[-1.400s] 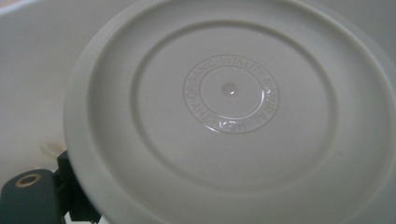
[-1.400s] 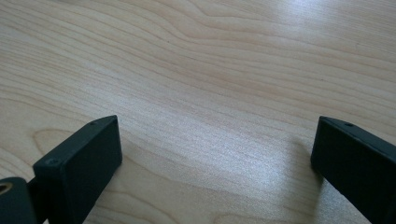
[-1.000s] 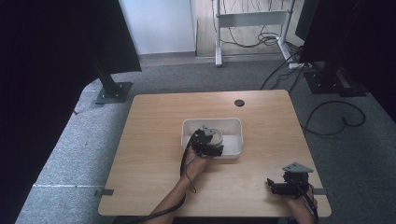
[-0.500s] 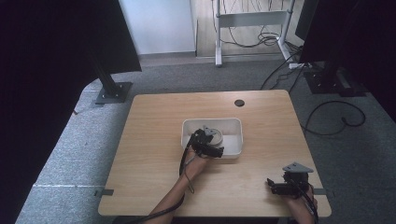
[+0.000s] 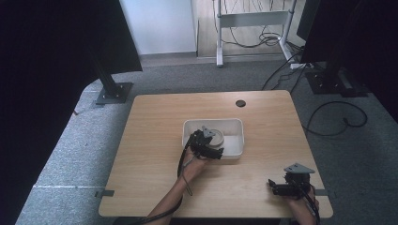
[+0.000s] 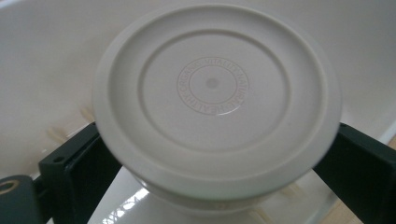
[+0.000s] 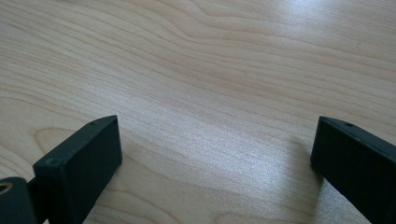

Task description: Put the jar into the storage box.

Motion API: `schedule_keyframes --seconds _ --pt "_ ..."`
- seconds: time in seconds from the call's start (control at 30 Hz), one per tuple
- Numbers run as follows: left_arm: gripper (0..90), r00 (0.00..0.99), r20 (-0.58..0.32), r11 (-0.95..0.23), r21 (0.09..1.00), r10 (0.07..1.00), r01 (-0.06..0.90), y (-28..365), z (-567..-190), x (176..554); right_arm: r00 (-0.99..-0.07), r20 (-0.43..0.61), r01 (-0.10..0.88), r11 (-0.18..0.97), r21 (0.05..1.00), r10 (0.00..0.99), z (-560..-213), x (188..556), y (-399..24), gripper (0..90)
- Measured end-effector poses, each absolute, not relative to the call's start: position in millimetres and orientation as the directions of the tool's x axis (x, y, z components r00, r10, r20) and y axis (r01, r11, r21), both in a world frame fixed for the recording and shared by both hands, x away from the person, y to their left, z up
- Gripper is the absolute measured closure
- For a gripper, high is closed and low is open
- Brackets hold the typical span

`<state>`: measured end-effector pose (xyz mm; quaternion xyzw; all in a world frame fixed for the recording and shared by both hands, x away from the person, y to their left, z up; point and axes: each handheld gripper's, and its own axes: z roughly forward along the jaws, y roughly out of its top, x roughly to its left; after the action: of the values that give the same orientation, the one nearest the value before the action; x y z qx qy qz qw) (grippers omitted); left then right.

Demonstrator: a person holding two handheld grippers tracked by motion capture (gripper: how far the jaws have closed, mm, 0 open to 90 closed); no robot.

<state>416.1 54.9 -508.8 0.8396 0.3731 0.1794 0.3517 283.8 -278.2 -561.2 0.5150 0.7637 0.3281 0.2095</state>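
Observation:
A round off-white ceramic bowl (image 6: 212, 93) faces the left gripper view base first, with a faint circular stamp in the middle of its base. My left gripper (image 6: 217, 156) is shut on it, one black jaw against each side. In the high view the left gripper (image 5: 206, 144) and the bowl (image 5: 217, 137) are over the left part of a white rectangular bin (image 5: 237, 124) at the table's middle. The bin's pale inner wall (image 6: 42, 70) lies behind the bowl. My right gripper (image 5: 278, 188) rests low at the table's front right, open, its jaws (image 7: 219, 140) wide apart over bare wood.
The wooden table (image 5: 155, 140) has a small dark cable hole (image 5: 241, 102) near its far edge. A black stand base (image 5: 114, 92) sits on the grey carpet at the far left. Cables (image 5: 328, 117) and another stand lie on the floor at the right.

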Motion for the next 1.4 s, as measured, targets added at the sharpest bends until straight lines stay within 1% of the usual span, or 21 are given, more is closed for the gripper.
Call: schedule_keyframes --seconds 0.57,1.07,1.4 --pt "4.3 0.667 0.042 -0.467 0.746 0.744 0.474 62.4 -498.7 403.6 -0.381 0.018 0.649 0.254 0.717 0.924 -561.2 283.7 -278.1 1.6" --pt "4.6 0.700 0.003 -0.450 0.768 0.714 0.456 74.4 -492.6 390.1 -0.381 0.018 0.649 0.254 0.717 0.924 -561.2 283.6 -278.1 1.6" --pt "4.4 0.712 -0.007 -0.451 0.769 0.702 0.453 81.7 -490.4 382.8 -0.381 0.017 0.649 0.254 0.717 0.924 -561.2 283.6 -278.1 1.6"
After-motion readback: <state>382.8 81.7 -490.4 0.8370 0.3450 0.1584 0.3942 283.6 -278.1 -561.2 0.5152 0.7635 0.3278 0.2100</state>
